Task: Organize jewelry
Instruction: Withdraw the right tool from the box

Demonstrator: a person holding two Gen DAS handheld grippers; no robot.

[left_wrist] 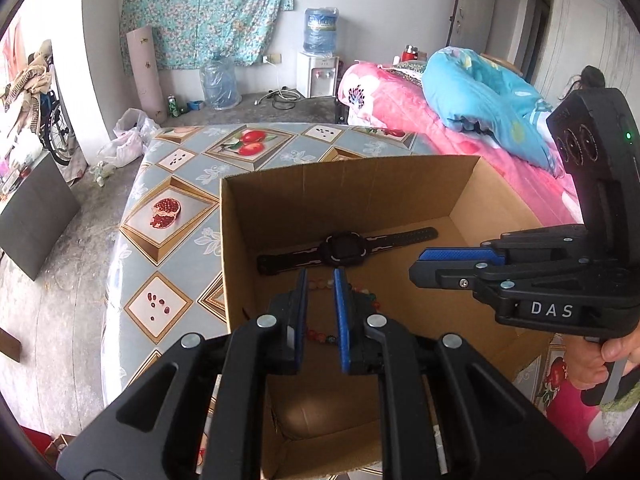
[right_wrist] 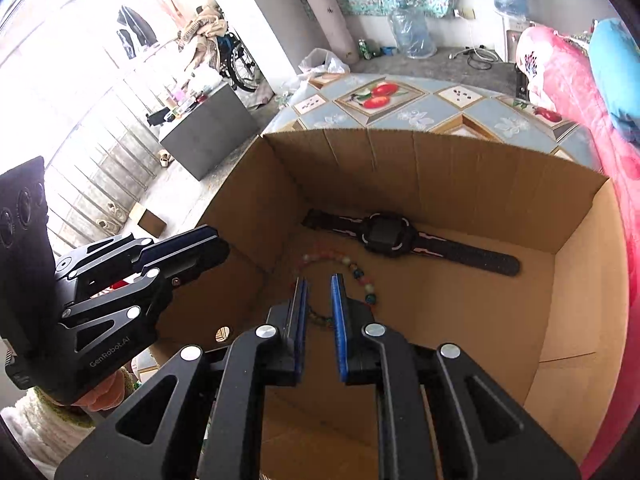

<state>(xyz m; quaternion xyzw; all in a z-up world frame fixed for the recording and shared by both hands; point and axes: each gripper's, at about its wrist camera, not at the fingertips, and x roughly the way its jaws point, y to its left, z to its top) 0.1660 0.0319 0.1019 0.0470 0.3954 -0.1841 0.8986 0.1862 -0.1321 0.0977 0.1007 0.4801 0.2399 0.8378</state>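
Blue-padded fingers fill the near edge of both wrist views, each pair angled down into an open cardboard box (right_wrist: pixel 440 168) that sits on a fruit-patterned tablecloth (left_wrist: pixel 168 216). The left gripper (left_wrist: pixel 321 280) has its jaws a narrow way apart with nothing pinched between the pads; through the gap a stretch of the bead bracelet (right_wrist: pixel 362 280) shows on the box floor below, apparently lying free. The right gripper (right_wrist: pixel 319 286) reads the same in its own view: jaws slightly parted, no bead pressed between them, the bracelet curving past just ahead of and beside the tips. From the left camera the right tool comes in from the side with its jaws looking nearly together, held by a hand (left_wrist: pixel 596 360) at its grip. My reading is that both tools hang over the box because the jewelry is being gathered there, and the small gaps suit either a release or a fresh pick of something thin. Beyond the beads, well apart from both pairs of tips, a black wristwatch (right_wrist: pixel 384 234) lies flat with its strap stretched out along the far wall. Farther off stands a bed (left_wrist: pixel 400 104) with pink bedding.
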